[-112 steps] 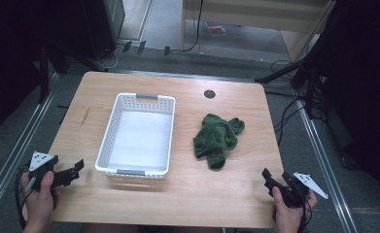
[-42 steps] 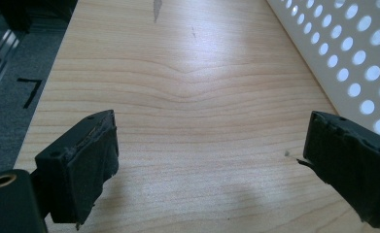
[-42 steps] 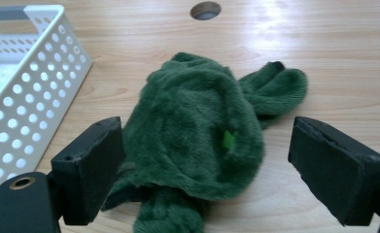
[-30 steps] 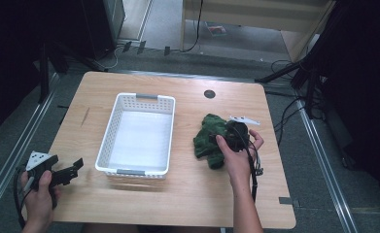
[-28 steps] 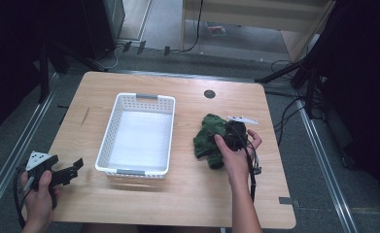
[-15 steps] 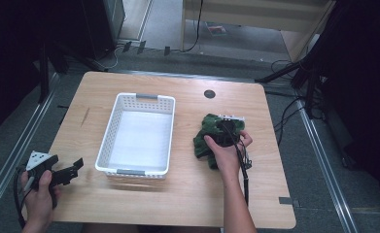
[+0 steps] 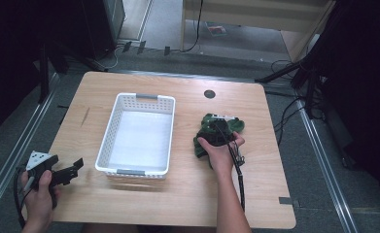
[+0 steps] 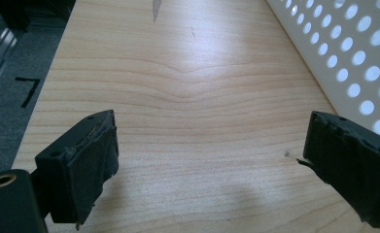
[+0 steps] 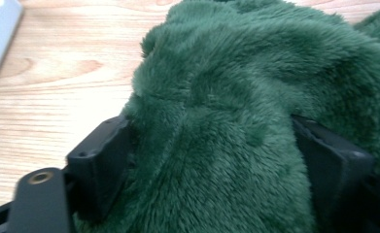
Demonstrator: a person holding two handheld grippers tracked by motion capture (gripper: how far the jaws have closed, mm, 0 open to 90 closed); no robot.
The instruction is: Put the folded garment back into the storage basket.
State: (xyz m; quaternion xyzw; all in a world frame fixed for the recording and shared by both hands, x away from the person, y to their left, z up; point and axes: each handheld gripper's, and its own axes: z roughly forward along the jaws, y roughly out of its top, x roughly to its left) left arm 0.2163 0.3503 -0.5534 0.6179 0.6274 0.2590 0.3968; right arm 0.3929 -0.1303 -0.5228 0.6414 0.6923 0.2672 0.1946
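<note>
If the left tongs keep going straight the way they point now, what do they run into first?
Probably the white perforated plastic basket. The left tongs stand open over bare light wooden table, and the basket's wall runs along the right of their view. Depth is unclear, so they might slide past alongside it.

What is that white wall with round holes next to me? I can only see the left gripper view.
Observer: It is the side of a white plastic basket. From the high view it is rectangular and has nothing in it.
Operator: Where did the other gripper go?
Observer: The right gripper is on the other side of the basket, down on a dark green fluffy cloth that lies bunched up on the light wooden table.
Operator: Is it grabbing the cloth?
Observer: Its jaws have just been closing, and a thick fold of the cloth sits between them, touching both pads.
</note>
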